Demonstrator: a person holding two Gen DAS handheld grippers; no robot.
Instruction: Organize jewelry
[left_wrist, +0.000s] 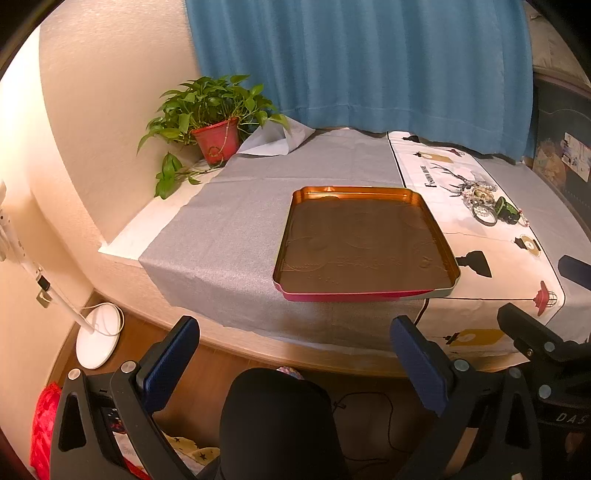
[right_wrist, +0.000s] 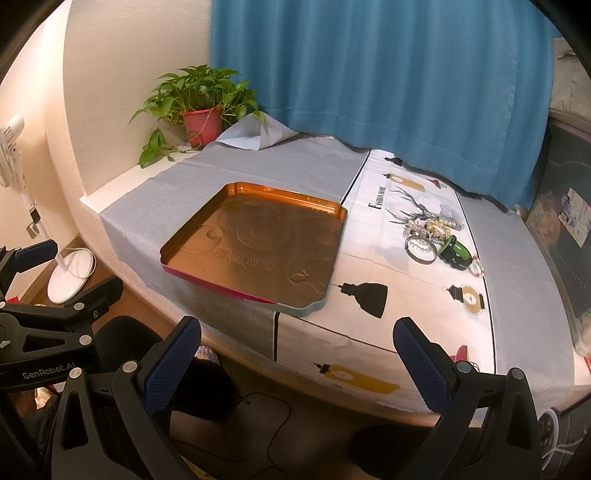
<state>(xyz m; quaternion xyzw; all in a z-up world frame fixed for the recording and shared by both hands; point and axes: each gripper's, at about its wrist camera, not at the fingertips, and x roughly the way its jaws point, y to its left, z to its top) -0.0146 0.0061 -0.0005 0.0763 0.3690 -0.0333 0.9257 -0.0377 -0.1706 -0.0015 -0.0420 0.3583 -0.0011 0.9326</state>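
A shallow copper-coloured tin tray (left_wrist: 365, 192) (right_wrist: 236, 186) with a red outer edge lies empty on the table. To its right, on the white printed cloth, a small heap of jewelry (left_wrist: 487, 206) (right_wrist: 439, 242) holds beaded bracelets, a metal bangle and a dark green bangle. My left gripper (left_wrist: 295, 332) hangs open below the table's front edge, in front of the tray. My right gripper (right_wrist: 297, 334) is open too, near the front edge between tray and jewelry. Neither holds anything.
A potted plant (left_wrist: 216, 138) (right_wrist: 201, 125) stands at the table's back left corner. A blue curtain (right_wrist: 369, 74) hangs behind. A grey cloth (left_wrist: 229, 221) covers the table's left part. A white fan stand (left_wrist: 98, 334) is on the floor at left. A person's dark-clad knee (left_wrist: 277, 417) is below.
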